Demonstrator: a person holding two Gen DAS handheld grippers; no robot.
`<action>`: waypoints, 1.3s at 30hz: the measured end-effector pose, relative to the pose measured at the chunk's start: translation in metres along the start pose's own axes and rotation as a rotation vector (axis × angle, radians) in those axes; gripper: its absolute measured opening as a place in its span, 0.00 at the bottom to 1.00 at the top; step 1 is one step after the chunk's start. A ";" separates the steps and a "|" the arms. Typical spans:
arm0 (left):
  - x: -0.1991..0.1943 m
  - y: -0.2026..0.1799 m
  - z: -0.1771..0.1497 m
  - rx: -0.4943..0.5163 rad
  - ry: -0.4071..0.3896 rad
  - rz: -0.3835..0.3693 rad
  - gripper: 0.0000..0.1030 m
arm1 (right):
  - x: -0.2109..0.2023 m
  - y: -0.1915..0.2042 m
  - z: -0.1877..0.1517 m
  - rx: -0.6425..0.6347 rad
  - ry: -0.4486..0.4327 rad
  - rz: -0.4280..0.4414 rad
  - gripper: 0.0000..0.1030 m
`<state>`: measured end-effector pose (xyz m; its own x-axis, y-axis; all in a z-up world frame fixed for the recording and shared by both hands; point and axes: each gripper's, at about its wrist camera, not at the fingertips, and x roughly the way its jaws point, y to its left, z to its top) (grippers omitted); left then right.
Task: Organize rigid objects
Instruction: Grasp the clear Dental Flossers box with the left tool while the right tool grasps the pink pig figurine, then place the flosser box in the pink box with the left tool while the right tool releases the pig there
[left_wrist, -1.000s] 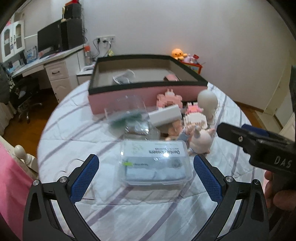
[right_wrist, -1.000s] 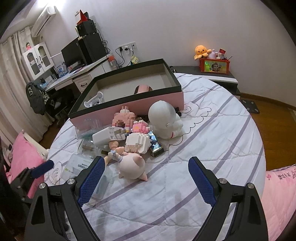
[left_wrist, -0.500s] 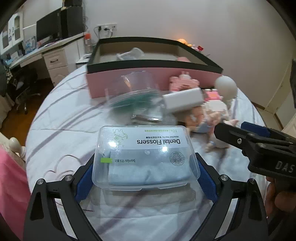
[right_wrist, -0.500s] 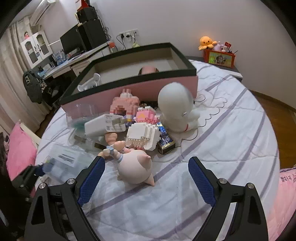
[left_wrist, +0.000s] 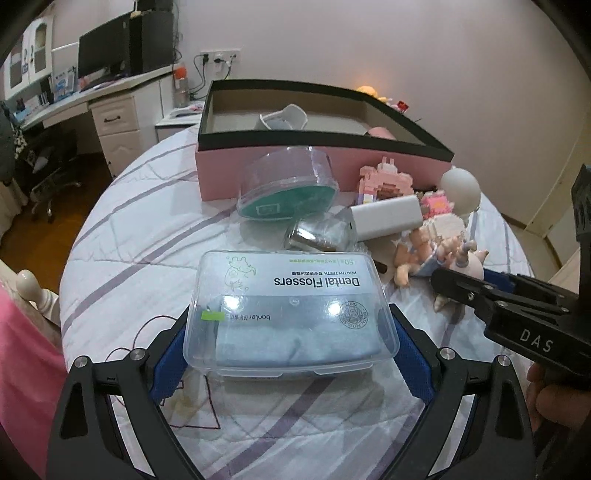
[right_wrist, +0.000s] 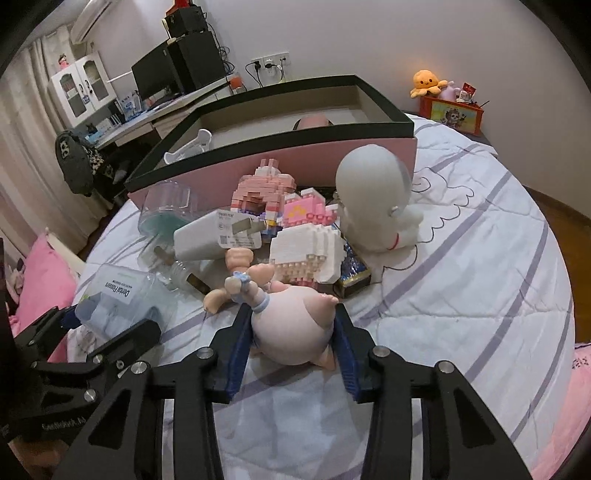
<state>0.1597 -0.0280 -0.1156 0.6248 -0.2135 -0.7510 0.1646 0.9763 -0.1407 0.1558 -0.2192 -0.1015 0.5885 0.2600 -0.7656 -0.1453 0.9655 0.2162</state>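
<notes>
Three brick figures (right_wrist: 258, 192), one box (right_wrist: 280, 151)

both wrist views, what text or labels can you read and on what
"Dental Flossers": clear floss box lid.
"HEALTHY TEETH": same lid, with small print beside it unreadable.
"banter": same lid.
"DAS": right gripper body.
White charger sticker: too small to read.
Round seal on the lid: blurred.

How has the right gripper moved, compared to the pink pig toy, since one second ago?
Yes. The right gripper has come forward and down to the pink pig toy, which lies where it was beside the white block figure. Its jaws have just been closing on the pig's body.
</notes>
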 end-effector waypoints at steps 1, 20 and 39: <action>-0.002 0.000 0.000 0.002 -0.006 -0.001 0.93 | -0.002 -0.001 0.000 0.001 -0.003 0.004 0.42; -0.038 0.005 0.004 0.017 -0.082 -0.002 0.93 | -0.045 0.003 0.001 -0.005 -0.054 0.073 0.42; -0.041 0.024 0.136 0.010 -0.280 0.033 0.93 | -0.048 -0.001 0.135 -0.075 -0.254 0.075 0.42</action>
<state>0.2414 -0.0006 -0.0005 0.8164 -0.1846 -0.5471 0.1476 0.9828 -0.1115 0.2350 -0.2352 0.0160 0.7529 0.3273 -0.5710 -0.2488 0.9447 0.2135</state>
